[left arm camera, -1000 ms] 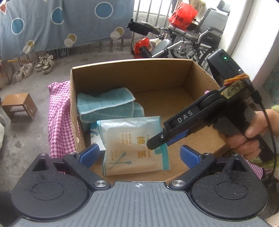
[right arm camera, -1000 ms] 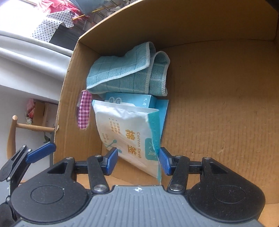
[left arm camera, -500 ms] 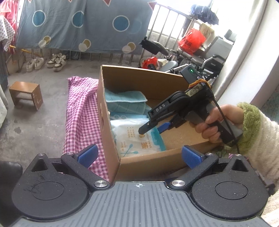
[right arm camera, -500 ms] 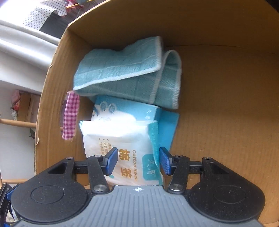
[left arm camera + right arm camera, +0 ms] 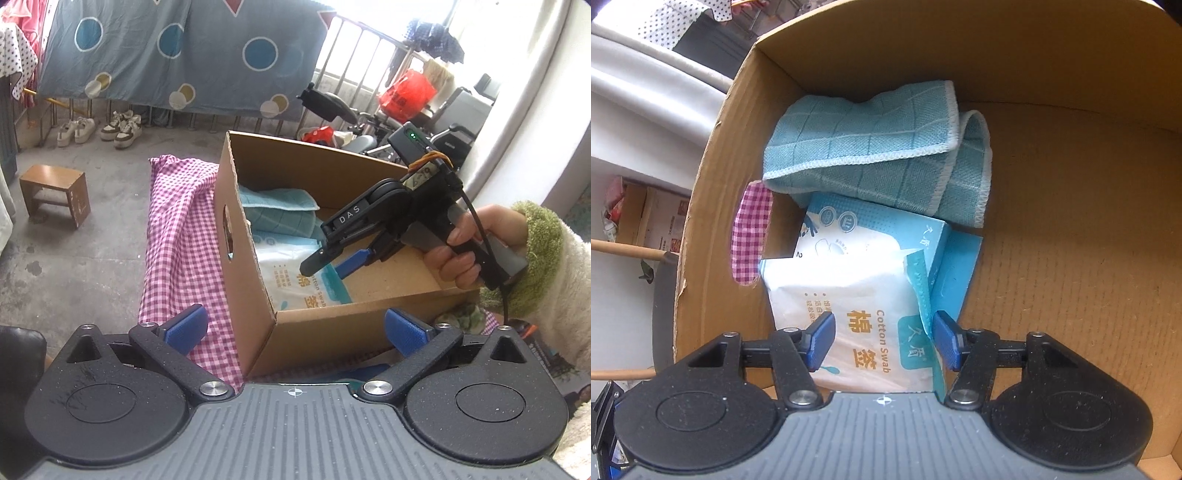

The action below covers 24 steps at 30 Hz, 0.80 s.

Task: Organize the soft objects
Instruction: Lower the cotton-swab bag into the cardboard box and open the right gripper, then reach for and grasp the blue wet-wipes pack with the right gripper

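Observation:
A cardboard box [image 5: 314, 332] [image 5: 716, 221] holds a folded teal cloth [image 5: 280, 206] [image 5: 879, 147], a blue tissue box [image 5: 871, 225] and a white cotton swab pack [image 5: 291, 273] [image 5: 864, 295] lying on top at the near left. My right gripper [image 5: 882, 341] [image 5: 328, 266] points down into the box over the pack. Its jaws are opening, the pack lies between them and the pads stand off its sides. My left gripper [image 5: 295, 328] hovers outside the box's near corner, wide open with nothing in it.
The box sits on a pink checked cloth [image 5: 181, 240], which also shows through the box's handle hole [image 5: 750, 236]. A wooden stool [image 5: 55, 192] and shoes [image 5: 99, 127] are on the concrete floor to the left. Wheelchairs and a red bag [image 5: 406, 92] stand behind the box.
My left gripper drew back from over the box to outside its near left corner. The right jaws widened and the cotton swab pack settled flat against the box's left side.

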Each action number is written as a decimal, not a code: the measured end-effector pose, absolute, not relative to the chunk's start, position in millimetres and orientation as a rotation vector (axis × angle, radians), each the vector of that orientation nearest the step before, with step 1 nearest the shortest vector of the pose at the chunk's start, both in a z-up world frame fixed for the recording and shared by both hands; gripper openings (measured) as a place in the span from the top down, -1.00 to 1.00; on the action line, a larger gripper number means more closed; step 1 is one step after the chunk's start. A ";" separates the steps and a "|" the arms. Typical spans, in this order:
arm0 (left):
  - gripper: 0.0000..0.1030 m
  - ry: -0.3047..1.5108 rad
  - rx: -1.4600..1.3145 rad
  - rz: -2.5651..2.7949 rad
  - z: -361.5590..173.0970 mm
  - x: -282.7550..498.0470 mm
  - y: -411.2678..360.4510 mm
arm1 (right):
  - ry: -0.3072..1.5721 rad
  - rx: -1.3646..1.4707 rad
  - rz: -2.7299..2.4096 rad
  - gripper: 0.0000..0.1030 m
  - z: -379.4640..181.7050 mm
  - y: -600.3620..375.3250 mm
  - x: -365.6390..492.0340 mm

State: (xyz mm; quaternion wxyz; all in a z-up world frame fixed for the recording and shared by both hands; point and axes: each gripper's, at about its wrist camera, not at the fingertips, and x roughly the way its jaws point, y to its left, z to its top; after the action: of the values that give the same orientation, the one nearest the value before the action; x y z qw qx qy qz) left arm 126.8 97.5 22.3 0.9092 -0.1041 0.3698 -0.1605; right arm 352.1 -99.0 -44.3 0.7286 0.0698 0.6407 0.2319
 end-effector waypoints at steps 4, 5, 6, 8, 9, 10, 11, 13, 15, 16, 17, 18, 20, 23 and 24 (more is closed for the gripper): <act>-0.99 0.759 -0.235 -0.333 19.4 124.9 99.7 | 1.393 0.167 0.500 -0.28 -36.1 -102.7 349.4; -0.99 0.759 -0.235 -0.330 18.9 124.7 99.6 | 1.382 0.176 0.497 -0.28 -31.9 -106.3 348.1; -0.99 0.757 -0.234 -0.326 18.8 123.8 99.2 | 1.363 0.180 0.495 -0.28 -25.3 -111.1 345.7; -0.99 0.753 -0.227 -0.320 19.0 121.1 98.2 | 1.315 0.188 0.491 -0.29 -9.5 -121.2 337.5; -0.99 0.750 -0.223 -0.318 19.3 119.9 98.1 | 1.289 0.192 0.488 -0.29 0.3 -127.4 331.3; -0.99 0.746 -0.215 -0.314 20.2 117.8 96.9 | 1.262 0.195 0.488 -0.29 9.4 -132.9 324.5; -0.99 0.740 -0.206 -0.311 20.9 115.9 95.8 | 1.226 0.198 0.492 -0.31 20.4 -139.1 315.6; -0.99 0.728 -0.186 -0.304 24.0 111.0 92.7 | 1.143 0.191 0.499 -0.39 43.4 -150.7 294.5; -0.99 0.721 -0.159 -0.303 27.8 107.3 88.7 | 1.050 0.179 0.506 -0.47 63.9 -161.7 269.5; -0.99 0.717 -0.153 -0.300 29.2 105.1 87.1 | 1.001 0.172 0.505 -0.56 74.6 -166.6 255.4; -0.99 0.713 -0.149 -0.297 30.4 102.9 85.7 | 0.959 0.169 0.504 -0.70 85.9 -175.7 241.7; -0.99 0.713 -0.149 -0.299 31.4 101.2 84.6 | 0.923 0.162 0.500 -0.80 92.8 -180.1 228.9; -0.99 0.710 -0.157 -0.311 33.5 96.3 83.0 | 0.837 0.138 0.481 -1.00 105.7 -188.0 200.4; -1.00 0.703 -0.178 -0.343 36.5 87.9 81.6 | 0.740 0.086 0.411 -1.00 114.7 -194.4 162.1; -1.00 0.698 -0.187 -0.356 36.8 85.0 81.1 | 0.718 0.069 0.388 -1.00 115.6 -194.9 152.4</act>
State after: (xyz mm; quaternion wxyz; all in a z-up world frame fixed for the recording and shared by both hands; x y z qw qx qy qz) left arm 85.0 81.1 36.8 0.9200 -0.0912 0.3397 -0.1731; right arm 152.4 -194.9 115.6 0.9172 0.0336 0.3493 0.1887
